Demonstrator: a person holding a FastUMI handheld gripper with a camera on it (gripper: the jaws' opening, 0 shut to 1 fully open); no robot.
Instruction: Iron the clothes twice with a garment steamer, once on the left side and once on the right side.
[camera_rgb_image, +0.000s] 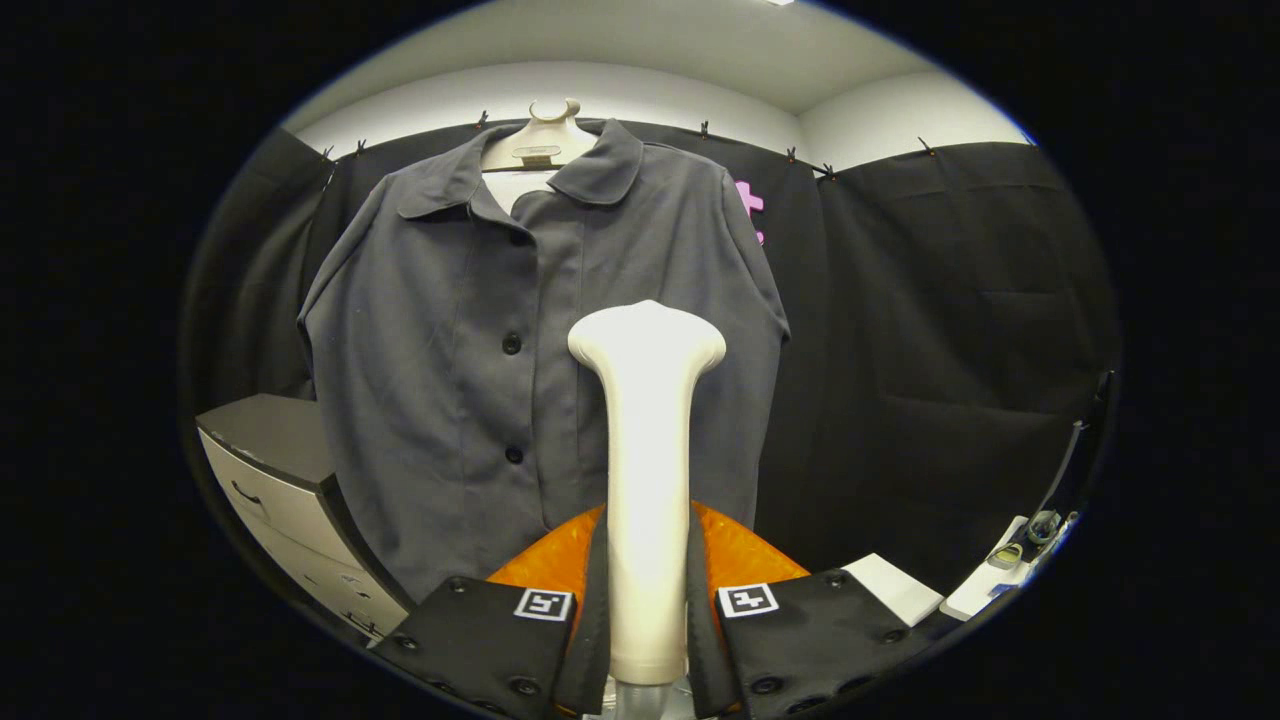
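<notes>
Gripper (648, 610) squeezes white steamer (648, 440) tight between both fingers. Steamer stands upright, head close to grey shirt (450, 340). Shirt hangs on hanger (541, 135) ahead. Cabinet (275, 470) sits beside shirt.

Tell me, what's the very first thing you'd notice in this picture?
The tall cream garment steamer stands out first, upright between the gripper fingers, which press on its handle from both sides. Right beyond its wide head hangs a dark grey shirt with black buttons, on a pale hanger against the black cloth wall. Beside the shirt's lower edge sits a white drawer cabinet.
</notes>
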